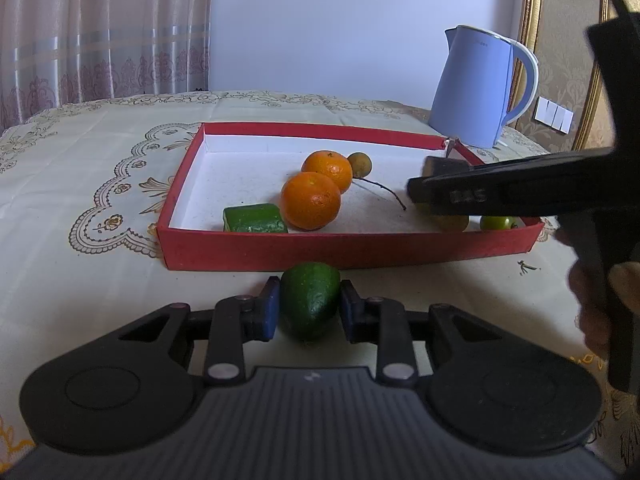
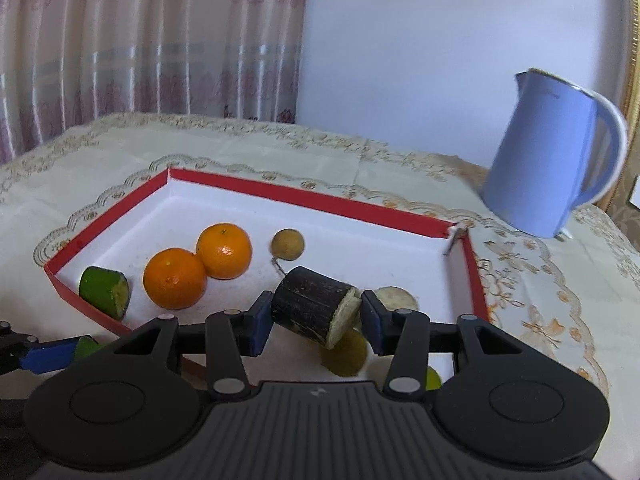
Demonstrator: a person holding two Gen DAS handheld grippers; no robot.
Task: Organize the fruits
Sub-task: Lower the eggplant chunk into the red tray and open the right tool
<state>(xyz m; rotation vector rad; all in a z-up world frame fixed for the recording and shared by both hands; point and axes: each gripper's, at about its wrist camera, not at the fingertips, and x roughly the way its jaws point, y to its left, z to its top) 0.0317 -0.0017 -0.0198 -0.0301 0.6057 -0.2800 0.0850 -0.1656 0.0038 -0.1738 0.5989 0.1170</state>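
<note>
A red-walled box (image 1: pixel 256 250) with a white floor sits on the table; it also shows in the right wrist view (image 2: pixel 308 196). In it lie two oranges (image 1: pixel 311 199) (image 2: pixel 175 278), a green cut piece (image 1: pixel 255 219) (image 2: pixel 105 292), a small brown fruit (image 1: pixel 359 165) (image 2: pixel 287 244) and small green fruits (image 1: pixel 497 222). My left gripper (image 1: pixel 309 307) is shut on a green avocado (image 1: pixel 310 300) on the cloth just before the box's front wall. My right gripper (image 2: pixel 314 314) is shut on a dark cut sugarcane piece (image 2: pixel 316 306) and holds it over the box's right part.
A blue kettle (image 1: pixel 482 88) (image 2: pixel 556 160) stands behind the box's far right corner. An embroidered cream tablecloth (image 1: pixel 80 184) covers the table. A curtain (image 1: pixel 100 28) and a wall are behind. The right gripper's body (image 1: pixel 520 188) reaches over the box from the right.
</note>
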